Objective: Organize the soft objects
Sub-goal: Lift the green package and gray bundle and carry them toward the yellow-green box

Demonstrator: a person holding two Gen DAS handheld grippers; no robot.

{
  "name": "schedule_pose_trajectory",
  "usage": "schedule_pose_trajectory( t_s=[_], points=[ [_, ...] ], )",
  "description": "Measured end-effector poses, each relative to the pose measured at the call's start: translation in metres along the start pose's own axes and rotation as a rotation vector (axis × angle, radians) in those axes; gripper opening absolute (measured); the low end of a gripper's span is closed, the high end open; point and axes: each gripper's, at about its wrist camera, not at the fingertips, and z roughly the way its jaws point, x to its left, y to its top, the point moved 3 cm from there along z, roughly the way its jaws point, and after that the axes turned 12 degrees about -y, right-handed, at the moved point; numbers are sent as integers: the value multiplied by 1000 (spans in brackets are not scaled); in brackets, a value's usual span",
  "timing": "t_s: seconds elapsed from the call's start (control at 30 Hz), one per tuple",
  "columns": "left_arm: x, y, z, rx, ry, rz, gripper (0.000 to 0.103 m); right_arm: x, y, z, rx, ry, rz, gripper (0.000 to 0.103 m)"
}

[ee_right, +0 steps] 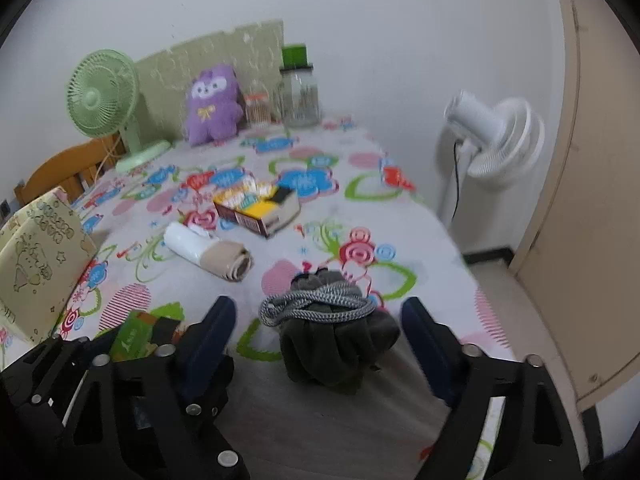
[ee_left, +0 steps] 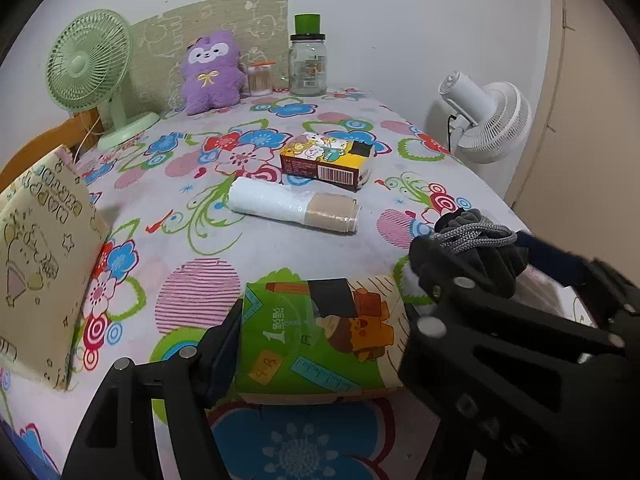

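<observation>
Between the fingers of your left claw (ee_left: 320, 344) sits the green tissue pack (ee_left: 320, 336), both pads pressed against its ends, so that claw is closed on it just above the floral bedsheet (ee_left: 200, 248). Your right claw (ee_right: 320, 344) stands wide open with nothing in it; the dark grey bundled cloth (ee_right: 336, 344) wrapped with a grey cord (ee_right: 316, 304) lies on the sheet between its two blue-padded fingers (ee_right: 208, 336), touching neither. Ahead of both claws, past the pack, a white and tan roll (ee_left: 294, 204) lies on its side, and just beyond it rests a brown and yellow tissue box (ee_left: 328, 160). Farther ahead, against the green headboard panel (ee_left: 212, 28), the purple plush toy (ee_left: 212, 74) sits upright, with a small orange-lidded jar (ee_left: 260, 80) and a glass jar (ee_left: 307, 60) to its right. A green fan (ee_left: 90, 68) stands ahead to the left, a white fan (ee_left: 488, 120) off the bed to the right.
</observation>
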Motion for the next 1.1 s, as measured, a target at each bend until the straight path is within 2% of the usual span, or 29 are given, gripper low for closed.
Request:
schedule_pose_trajectory(
  t_s=[0.03,0.1,0.3,0.53,1.1],
  points=[
    [0,1,1,1,0,3,75,0,0,4,17,1,7,80],
    [0,1,2,3,-2,10,75,-1,-1,10,48,-4,19,67],
    [1,3,3,3,-2,9,74,1,-2,9,47,-4,14,55],
    [2,1,-1,6,18,20,73,11,-4,3,58,0,-9,50],
    [9,7,-49,-54,18,32,73,26,8,-51,-9,13,-7,49]
  ],
)
